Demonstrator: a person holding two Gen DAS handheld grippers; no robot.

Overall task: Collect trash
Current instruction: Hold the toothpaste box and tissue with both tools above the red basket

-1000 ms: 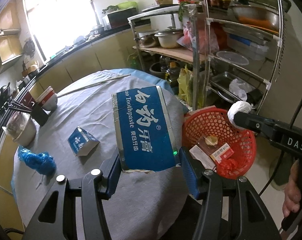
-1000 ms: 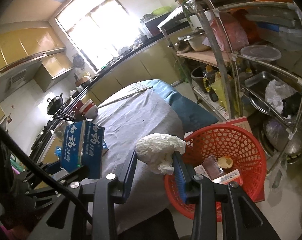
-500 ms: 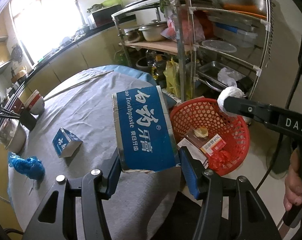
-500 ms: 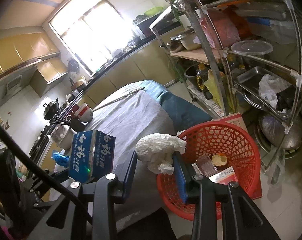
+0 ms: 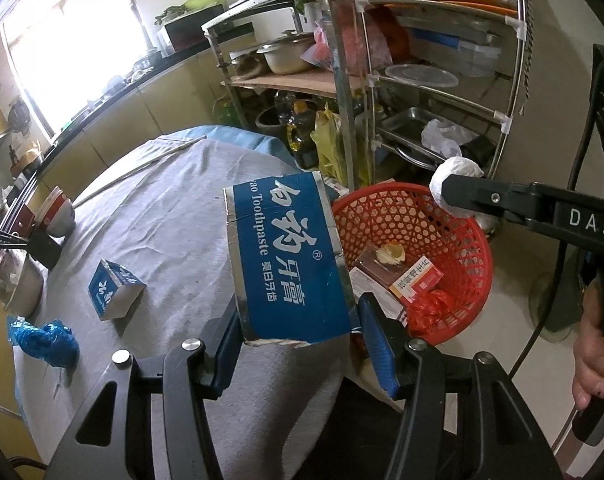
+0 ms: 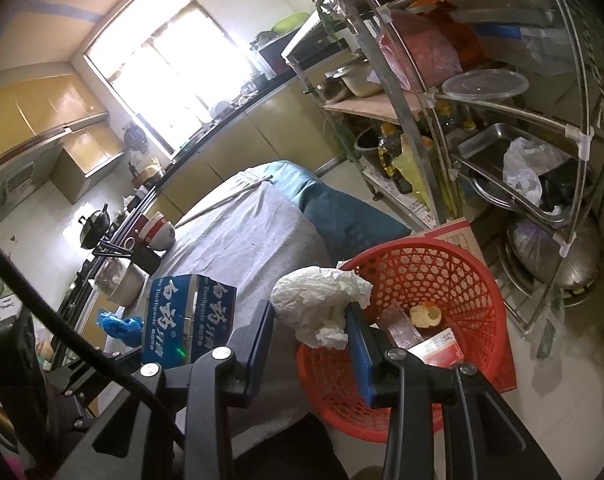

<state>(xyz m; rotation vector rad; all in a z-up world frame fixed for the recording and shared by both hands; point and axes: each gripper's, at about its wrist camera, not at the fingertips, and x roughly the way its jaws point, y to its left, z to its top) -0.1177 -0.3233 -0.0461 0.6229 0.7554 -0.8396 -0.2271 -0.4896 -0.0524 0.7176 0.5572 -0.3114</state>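
Cluttered kitchen, grey-clothed round worktop (image 5: 173, 216); red plastic mesh basket (image 5: 466, 232) on the floor beside it.
Left gripper (image 5: 297, 334) jaws clamp the blue toothpaste carton (image 5: 285, 256) near basket's rim; right gripper (image 6: 310, 330) jaws hold crumpled white paper (image 6: 318, 300) at its rim. Carry both over basket centre before releasing.

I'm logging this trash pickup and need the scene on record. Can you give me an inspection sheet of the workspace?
Surface: table under grey cloth.
Job's things: red basket on the floor holds scraps; small blue carton and blue bag lie on the table.
Clutter: bowls at the far edge.
Grippers: left gripper clamps toothpaste box; right gripper holds crumpled tissue.
Cables: black cable crosses the right view.
Surroundings: metal rack, counter, window.
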